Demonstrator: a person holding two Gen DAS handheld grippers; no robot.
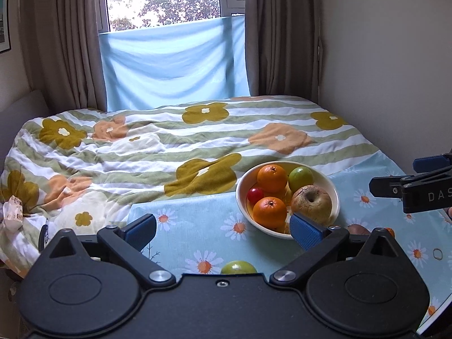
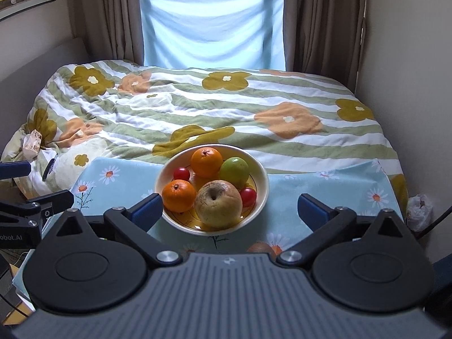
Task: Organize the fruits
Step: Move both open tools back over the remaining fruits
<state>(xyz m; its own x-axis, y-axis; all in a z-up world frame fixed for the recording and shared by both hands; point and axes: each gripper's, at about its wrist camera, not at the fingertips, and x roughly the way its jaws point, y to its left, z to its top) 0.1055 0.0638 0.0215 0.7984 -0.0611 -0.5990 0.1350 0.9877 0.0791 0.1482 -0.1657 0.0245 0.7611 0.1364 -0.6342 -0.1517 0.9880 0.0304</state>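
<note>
Gaping wide, both grippers — left gripper (image 1: 223,230), right gripper (image 2: 236,207) — jaws empty

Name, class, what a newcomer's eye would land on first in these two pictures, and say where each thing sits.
The white bowl heaped with fruit stands on the daisy-print cloth at the near end of the bed. In it a brownish apple lies in front, two oranges to its left and behind. Beyond spreads the flowered quilt, under the window's blue sheet.
</note>
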